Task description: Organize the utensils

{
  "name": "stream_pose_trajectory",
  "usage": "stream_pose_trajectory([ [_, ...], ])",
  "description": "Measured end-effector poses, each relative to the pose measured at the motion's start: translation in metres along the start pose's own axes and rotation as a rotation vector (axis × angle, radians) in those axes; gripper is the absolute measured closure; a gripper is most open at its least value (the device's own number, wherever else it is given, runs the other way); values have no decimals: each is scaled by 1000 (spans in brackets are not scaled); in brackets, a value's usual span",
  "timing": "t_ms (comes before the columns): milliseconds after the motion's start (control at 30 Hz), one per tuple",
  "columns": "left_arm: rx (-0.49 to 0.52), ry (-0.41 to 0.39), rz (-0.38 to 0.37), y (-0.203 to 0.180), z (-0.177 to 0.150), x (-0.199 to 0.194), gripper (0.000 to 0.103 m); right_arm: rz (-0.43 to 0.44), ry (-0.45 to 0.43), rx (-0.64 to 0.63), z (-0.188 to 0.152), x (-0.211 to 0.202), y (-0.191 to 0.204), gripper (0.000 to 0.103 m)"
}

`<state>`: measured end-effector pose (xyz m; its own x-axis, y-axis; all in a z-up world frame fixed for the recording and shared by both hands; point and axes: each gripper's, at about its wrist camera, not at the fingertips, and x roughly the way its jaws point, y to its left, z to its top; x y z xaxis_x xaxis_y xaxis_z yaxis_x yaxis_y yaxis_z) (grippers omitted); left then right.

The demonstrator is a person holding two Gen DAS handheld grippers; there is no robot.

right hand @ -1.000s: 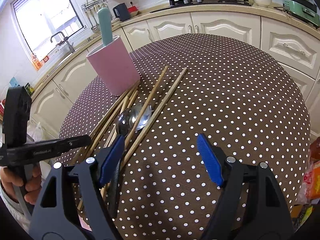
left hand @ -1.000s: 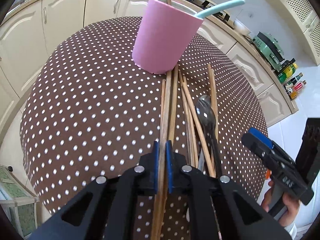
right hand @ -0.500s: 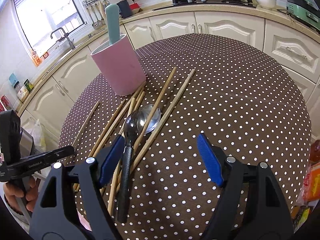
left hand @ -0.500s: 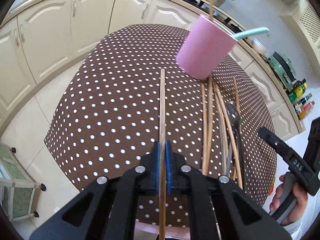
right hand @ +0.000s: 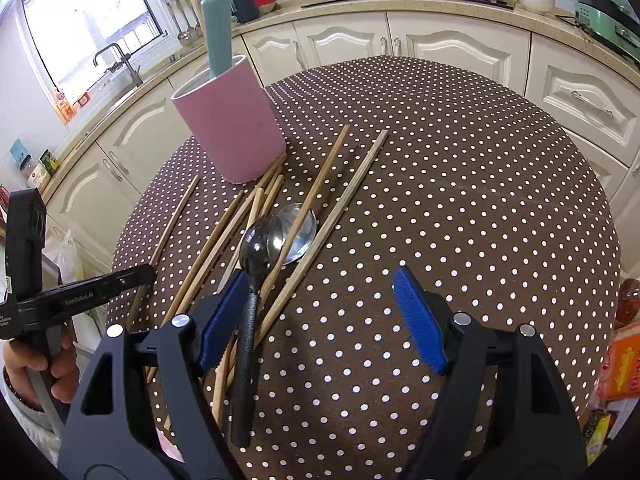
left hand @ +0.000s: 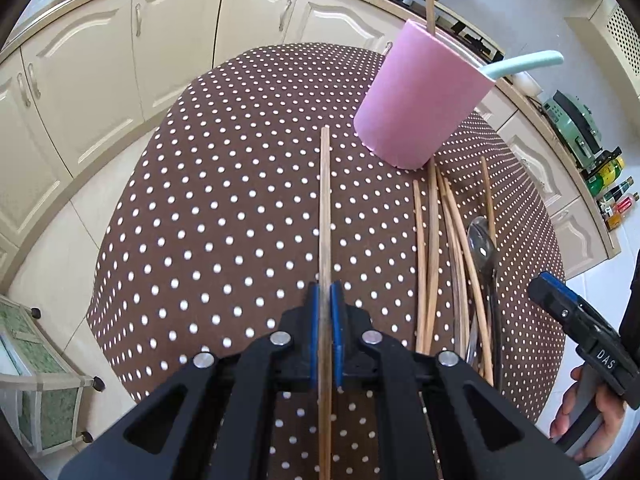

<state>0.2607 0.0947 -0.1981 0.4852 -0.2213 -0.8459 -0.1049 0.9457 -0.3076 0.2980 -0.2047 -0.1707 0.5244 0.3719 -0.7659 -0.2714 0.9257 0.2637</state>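
Chopsticks lie loose on the dotted desk, just in front of the pink holder, together with two spoons. One single chopstick is gripped by the left tongs, closed on it, and it points to the left of the holder. The right tongs stand wide open and empty, on the near side of the pile from the holder.
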Motion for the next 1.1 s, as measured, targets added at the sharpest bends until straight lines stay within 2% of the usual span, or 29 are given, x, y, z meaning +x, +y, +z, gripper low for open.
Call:
stream_pose_trajectory([
  [267, -25, 0, -13, 5, 10, 5, 97, -34, 79, 7, 26, 15, -3, 29],
  [533, -33, -13, -21, 8, 9, 3, 97, -58, 138, 71, 49, 29, -14, 29],
  [600, -35, -14, -25, 9, 9, 3, 97, -65, 149, 77, 53, 33, -16, 35],
  [633, -34, -15, -26, 8, 9, 3, 97, -64, 162, 82, 56, 36, -17, 42],
  [700, -33, -15, -25, 8, 9, 3, 97, -61, 177, 85, 59, 43, -16, 45],
  [767, -31, -14, -25, 7, 10, 4, 97, -69, 195, 87, 62, 49, -18, 53],
  [900, -29, -13, -27, 7, 10, 4, 97, -97, 212, 88, 72, 60, -19, 57],
  [1033, -26, -15, -27, 6, 11, 5, 97, -145, 239, 66, 86, 77, -15, 67],
  [1100, -25, -14, -27, 6, 12, 6, 97, -158, 255, 66, 96, 89, -10, 67],
])
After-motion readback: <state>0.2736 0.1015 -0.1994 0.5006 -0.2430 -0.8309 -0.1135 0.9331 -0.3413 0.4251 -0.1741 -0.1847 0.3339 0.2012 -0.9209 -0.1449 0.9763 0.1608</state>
